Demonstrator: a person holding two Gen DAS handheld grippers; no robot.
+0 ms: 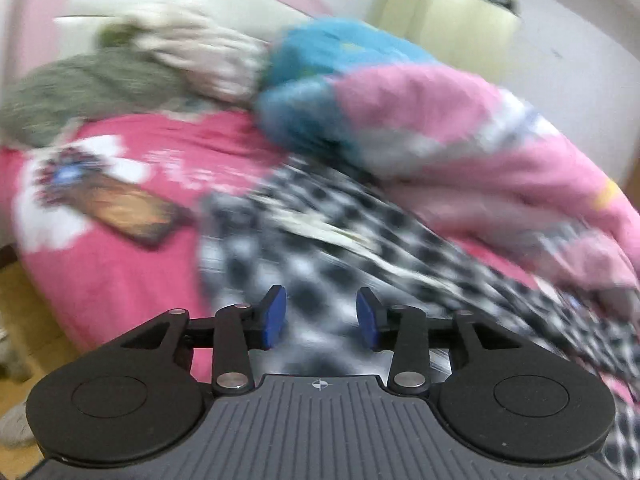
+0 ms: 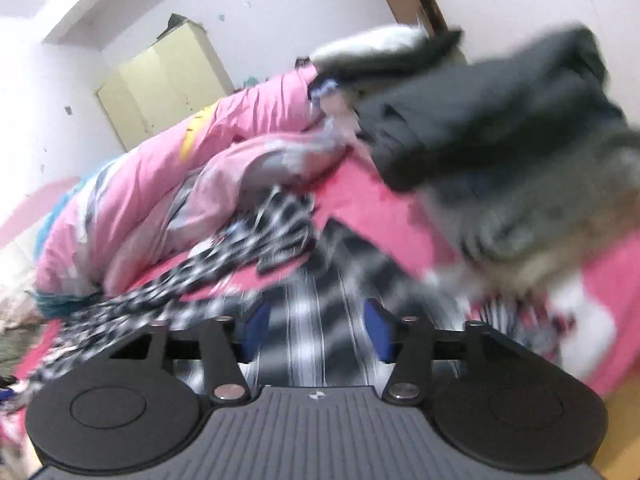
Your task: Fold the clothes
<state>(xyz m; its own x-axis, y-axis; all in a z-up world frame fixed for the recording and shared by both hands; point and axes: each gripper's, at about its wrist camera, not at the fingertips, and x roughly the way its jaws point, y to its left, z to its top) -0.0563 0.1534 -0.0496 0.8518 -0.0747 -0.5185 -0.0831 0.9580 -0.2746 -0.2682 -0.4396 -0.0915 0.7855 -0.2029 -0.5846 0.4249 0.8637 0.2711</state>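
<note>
Black-and-white checked cloth garment (image 1: 320,236) sprawls rumpled on the pink bed sheet (image 1: 120,280) at 12 o'clock of both claws — left claw (image 1: 321,318) and right claw (image 2: 318,330) gape empty over it, blurred — so picking edges to pinch seems next.

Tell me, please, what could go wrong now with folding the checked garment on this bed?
The phone lies close beside the checked garment; pulling the cloth may sweep it off the bed. The pink quilt appears to overlap the garment's far edge and may drag. Both the left claw and right claw are open, gripping nothing.
</note>
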